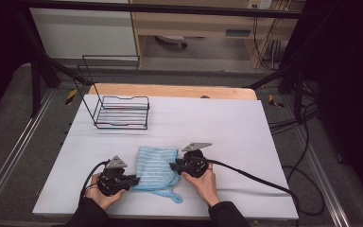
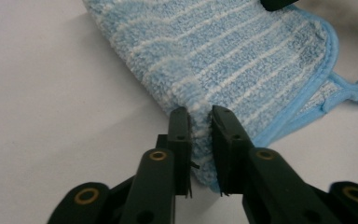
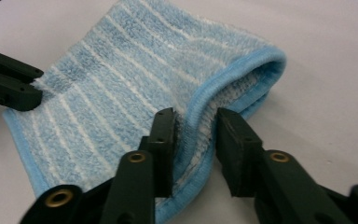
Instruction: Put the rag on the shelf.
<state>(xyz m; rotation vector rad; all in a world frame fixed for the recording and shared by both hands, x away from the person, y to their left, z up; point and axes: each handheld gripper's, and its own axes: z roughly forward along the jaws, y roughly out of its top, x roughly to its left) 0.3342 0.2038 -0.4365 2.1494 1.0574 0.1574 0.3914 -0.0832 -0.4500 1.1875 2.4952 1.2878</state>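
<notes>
Both claws straddle the folded blue towel near the counter edge: left claw pinching its left edge, right claw loosely around its right hem; soft, limp, light

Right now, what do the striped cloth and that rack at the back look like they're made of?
The blue striped cloth: soft terry or microfibre by the look, with fuzzy looped pile, white stripes and a smoother stitched blue binding at the edge. The wire rack: thin black rods, probably coated metal, matte; the open frame shows the table through it.
</notes>
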